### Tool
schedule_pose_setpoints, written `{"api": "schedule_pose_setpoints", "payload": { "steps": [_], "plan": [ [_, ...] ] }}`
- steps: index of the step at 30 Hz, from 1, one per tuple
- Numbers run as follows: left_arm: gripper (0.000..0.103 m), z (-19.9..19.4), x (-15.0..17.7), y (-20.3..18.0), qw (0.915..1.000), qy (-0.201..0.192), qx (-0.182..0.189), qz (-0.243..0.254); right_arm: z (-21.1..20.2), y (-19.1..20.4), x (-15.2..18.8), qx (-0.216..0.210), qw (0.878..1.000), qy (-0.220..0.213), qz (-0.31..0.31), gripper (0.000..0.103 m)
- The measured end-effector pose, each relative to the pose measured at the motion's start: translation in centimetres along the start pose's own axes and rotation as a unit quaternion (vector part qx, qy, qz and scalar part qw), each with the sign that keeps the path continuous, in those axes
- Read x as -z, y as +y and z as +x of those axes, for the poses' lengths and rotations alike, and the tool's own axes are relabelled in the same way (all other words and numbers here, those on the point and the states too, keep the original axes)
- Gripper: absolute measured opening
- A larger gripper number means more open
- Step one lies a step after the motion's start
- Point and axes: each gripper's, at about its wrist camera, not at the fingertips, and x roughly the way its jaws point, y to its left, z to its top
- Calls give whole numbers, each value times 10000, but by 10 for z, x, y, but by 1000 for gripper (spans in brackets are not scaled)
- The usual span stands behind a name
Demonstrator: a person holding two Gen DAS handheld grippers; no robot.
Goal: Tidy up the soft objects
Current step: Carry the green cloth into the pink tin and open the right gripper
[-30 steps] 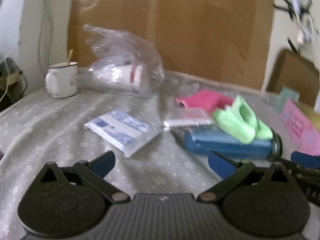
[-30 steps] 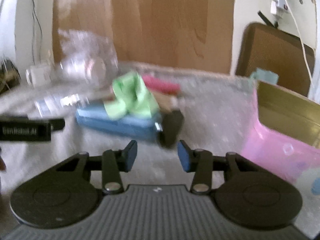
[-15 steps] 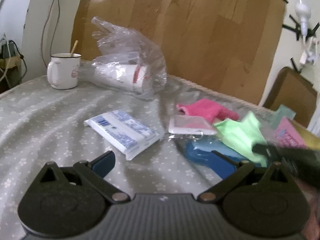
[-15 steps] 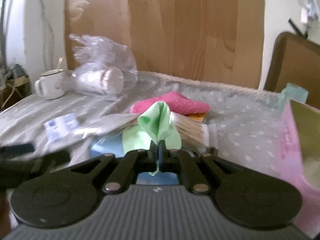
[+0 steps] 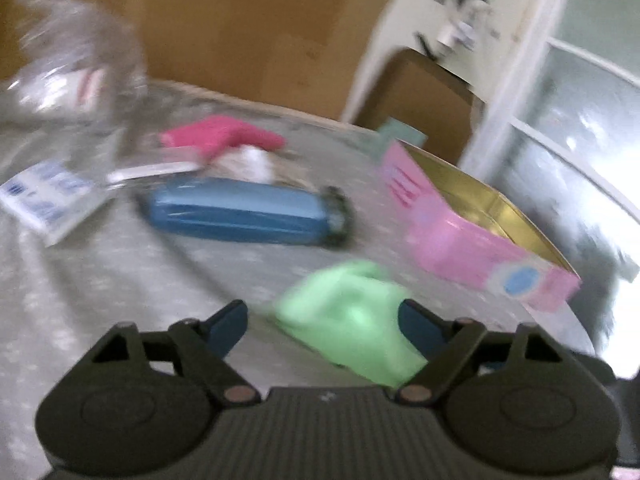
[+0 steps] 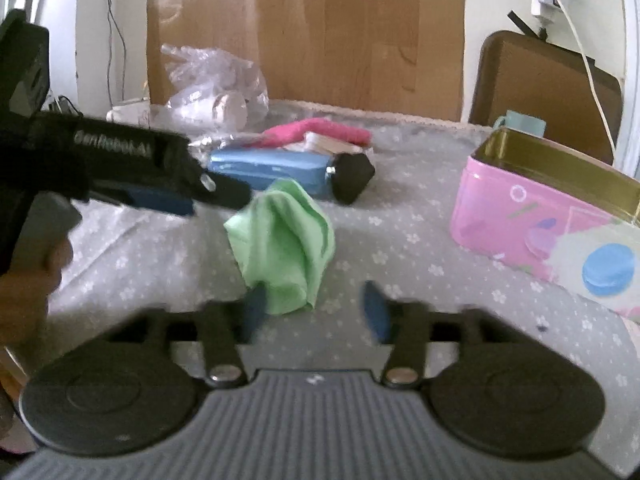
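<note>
A light green cloth [image 6: 282,242] lies bunched on the grey flowered tablecloth, just ahead of my right gripper [image 6: 316,310], which is open and empty. In the left wrist view the green cloth [image 5: 352,324] sits between the open fingers of my left gripper [image 5: 324,326], nearer the right finger. The left gripper also shows in the right wrist view [image 6: 188,188], hovering beside the cloth. A pink cloth [image 6: 320,130] lies further back, behind a blue bottle [image 6: 272,168]. An open pink tin [image 6: 552,216] stands at the right.
A clear plastic bag with a cup inside [image 6: 216,92] sits at the back left. A white and blue packet [image 5: 44,196] lies left. A small teal cup [image 6: 520,122] stands behind the tin. A brown chair back [image 6: 544,84] and a wooden board [image 6: 320,32] rise behind.
My right gripper has let go of the green cloth, opened and pulled back; the cloth now rests on the table. My left gripper has swung right to the cloth.
</note>
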Motion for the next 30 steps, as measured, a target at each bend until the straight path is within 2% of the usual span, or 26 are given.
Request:
{"api": "schedule_pose_setpoints", "payload": {
  "steps": [2,3,5,6,7,8,10,12,15,20,24,26,27,28,29,30],
  "plan": [
    [78,6,-2,-19,9996,85,-7,273,7,3,-4,-88,9999,20,-76,67],
    [72,10,-4,-25,9993,140,-20,341,11,6,-7,-121,9998,51,-149,68],
    [51,24,-6,-31,9984,403,-92,394,22,8,-8,-172,9993,195,-255,67],
    [38,32,-5,-32,9976,581,-100,353,30,8,-9,-275,9989,292,-224,53],
    [29,39,-4,-30,9971,718,-117,244,32,6,-10,-435,9987,260,-104,34],
    [27,38,-3,-29,9976,663,-122,142,33,4,-11,-300,9993,234,-35,26],
    [23,29,-7,-33,9984,559,64,93,27,-3,-9,-306,9994,83,115,11],
    [23,24,-17,-48,9985,409,240,284,13,-10,-7,-212,9990,-308,244,11],
    [23,20,-34,-86,9962,64,380,786,-12,-16,-8,336,9940,-1028,158,11],
    [24,39,-65,-156,9847,-153,1051,1381,-45,-56,-12,1424,9708,-1897,348,11],
    [32,75,-72,-204,9761,-178,1173,1821,-50,-96,-12,2255,9524,-1991,497,11],
    [47,90,-71,-218,9767,-74,1020,1889,-40,-117,-10,2589,9479,-1746,630,15],
    [56,96,-68,-220,9779,-99,831,1916,-35,-126,-8,2778,9447,-1598,698,22],
    [60,98,-66,-220,9789,-147,650,1930,-32,-133,-6,2880,9430,-1472,783,43],
    [62,95,-64,-215,9793,-169,560,1940,-33,-138,-3,2958,9400,-1409,952,53],
    [72,92,-62,-209,9797,-200,544,1918,-37,-141,2,2969,9365,-1512,1096,64]
  ]
}}
